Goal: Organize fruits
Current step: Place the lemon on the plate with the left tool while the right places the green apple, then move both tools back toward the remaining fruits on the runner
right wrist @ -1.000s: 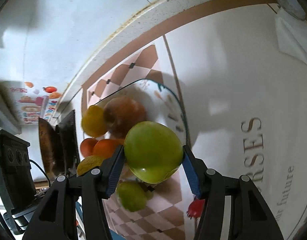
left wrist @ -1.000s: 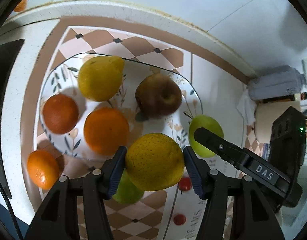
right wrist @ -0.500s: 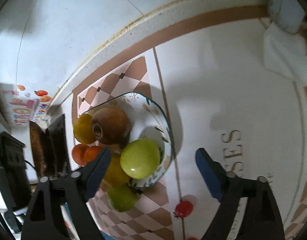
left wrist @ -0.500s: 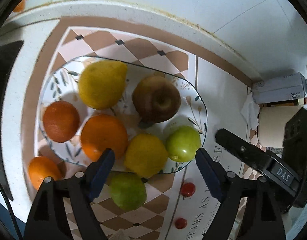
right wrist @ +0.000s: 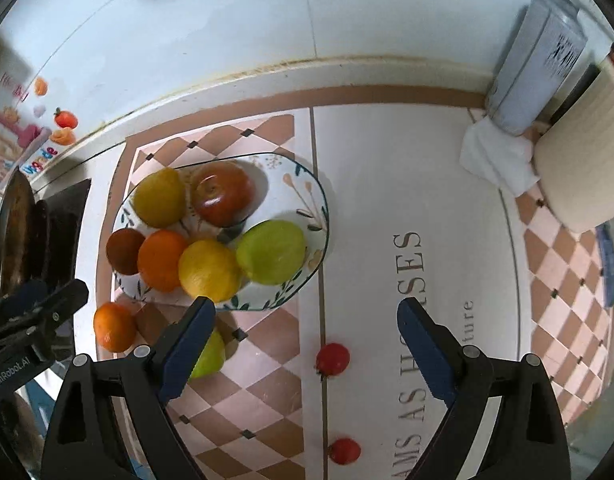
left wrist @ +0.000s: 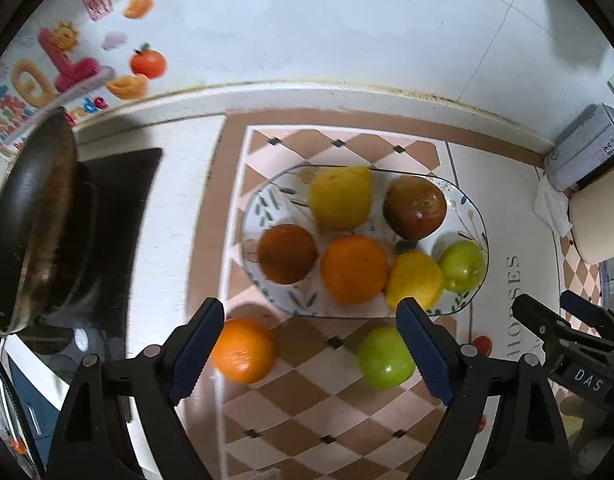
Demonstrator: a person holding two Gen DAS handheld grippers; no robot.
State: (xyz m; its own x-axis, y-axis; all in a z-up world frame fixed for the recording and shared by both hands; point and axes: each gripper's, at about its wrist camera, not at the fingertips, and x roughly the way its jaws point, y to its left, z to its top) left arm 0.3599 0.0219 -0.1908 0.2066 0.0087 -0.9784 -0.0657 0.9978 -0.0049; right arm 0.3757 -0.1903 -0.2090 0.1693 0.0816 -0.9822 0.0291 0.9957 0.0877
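A floral oval plate (left wrist: 263, 200) (right wrist: 315, 196) holds several fruits: two lemons, two oranges, a red apple (left wrist: 415, 207) and a green apple (left wrist: 462, 266) (right wrist: 271, 252). On the mat in front lie an orange (left wrist: 243, 350) (right wrist: 114, 327), a green apple (left wrist: 385, 358) (right wrist: 209, 354) and two small red tomatoes (right wrist: 333, 359) (right wrist: 345, 451). My left gripper (left wrist: 309, 346) is open and empty above the loose orange and green apple. My right gripper (right wrist: 305, 342) is open and empty, right of the plate's front edge.
A dark pan (left wrist: 31, 224) sits on a black hob at the left. A grey box (right wrist: 537, 64), a white cloth (right wrist: 495, 156) and a paper roll (right wrist: 583, 168) stand at the back right. The wall runs along the back.
Both grippers let go of their fruit onto the plate, the left a lemon and the right a green apple, then opened wide and pulled back and up.
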